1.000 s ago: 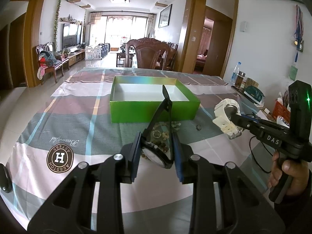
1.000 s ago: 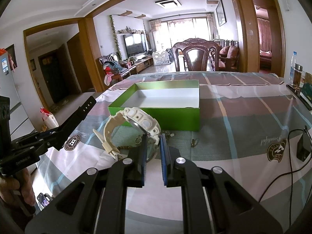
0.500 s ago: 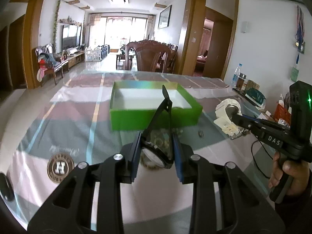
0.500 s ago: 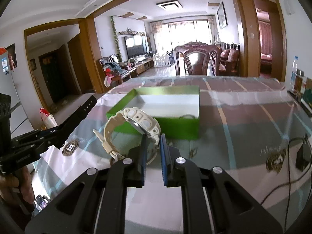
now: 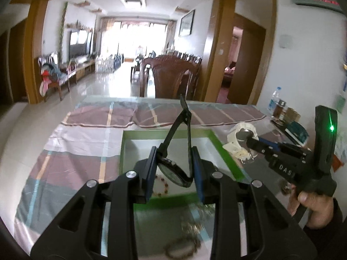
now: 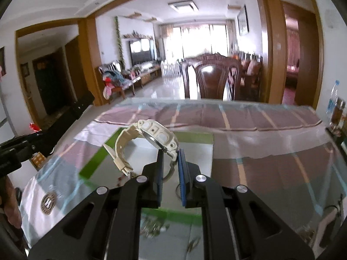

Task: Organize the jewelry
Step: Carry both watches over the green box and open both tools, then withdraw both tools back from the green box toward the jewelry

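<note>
My left gripper (image 5: 174, 171) is shut on a black watch (image 5: 173, 171), strap sticking up, held above the open green box (image 5: 229, 158) with its white floor. A brown bead bracelet (image 5: 161, 186) lies in the box below it. My right gripper (image 6: 169, 164) is shut on a cream-white watch (image 6: 156, 136), also above the green box (image 6: 91, 164). In the left wrist view the right gripper (image 5: 249, 139) with the cream watch (image 5: 240, 138) hangs over the box's right edge. Loose jewelry (image 5: 190, 227) lies on the table in front of the box.
The table carries a plaid cloth (image 5: 86, 143) under a glass top. Bottles and boxes (image 5: 282, 110) stand at the right edge by the wall. A black cable (image 6: 331, 208) lies at the right. Wooden chairs (image 6: 212, 80) stand beyond the far edge.
Both grippers moved forward and now hang over the green box, each still holding its watch. The box has come much closer in both views.
</note>
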{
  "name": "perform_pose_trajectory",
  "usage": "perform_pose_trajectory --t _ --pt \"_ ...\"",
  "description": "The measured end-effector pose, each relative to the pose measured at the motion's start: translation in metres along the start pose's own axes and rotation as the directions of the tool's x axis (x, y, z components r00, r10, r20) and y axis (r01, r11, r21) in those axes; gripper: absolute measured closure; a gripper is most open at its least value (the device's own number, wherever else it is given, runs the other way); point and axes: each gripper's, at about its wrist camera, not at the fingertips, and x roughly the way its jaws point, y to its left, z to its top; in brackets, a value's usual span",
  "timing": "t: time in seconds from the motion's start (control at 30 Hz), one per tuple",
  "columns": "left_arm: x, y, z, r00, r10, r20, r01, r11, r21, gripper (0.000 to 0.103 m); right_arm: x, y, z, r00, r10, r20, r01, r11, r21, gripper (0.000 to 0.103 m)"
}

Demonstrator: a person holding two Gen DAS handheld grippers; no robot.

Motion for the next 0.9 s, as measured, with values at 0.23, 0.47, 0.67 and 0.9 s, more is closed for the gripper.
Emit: perform_pose_trajectory --t 0.23,0.47,0.67,0.9 --pt "0.119 0.034 -0.001 0.979 0.065 -0.192 -0.072 0.997 -0.031 0.072 0.086 -0.023 0.003 0.989 -0.030 -0.146 0.040 0.997 0.064 0.090" --pt "0.147 0.049 -0.012 0.974 0.111 -0.198 -0.123 0.991 -0.048 0.035 0.106 -0.034 -0.004 0.987 -0.064 -0.149 0.077 0.994 0.083 0.064" --pt "0.070 0.033 -0.019 0.987 0.160 -0.017 -0.160 0.987 -0.007 0.008 0.035 -0.017 -0.008 0.994 -0.110 0.014 0.109 0.993 0.051 0.014" --pt "-0.039 0.008 -0.072 0.993 0.100 0.061 -0.101 0.995 0.006 0.004 -0.064 0.011 -0.047 0.988 -0.095 0.122 0.096 0.995 0.002 0.006"
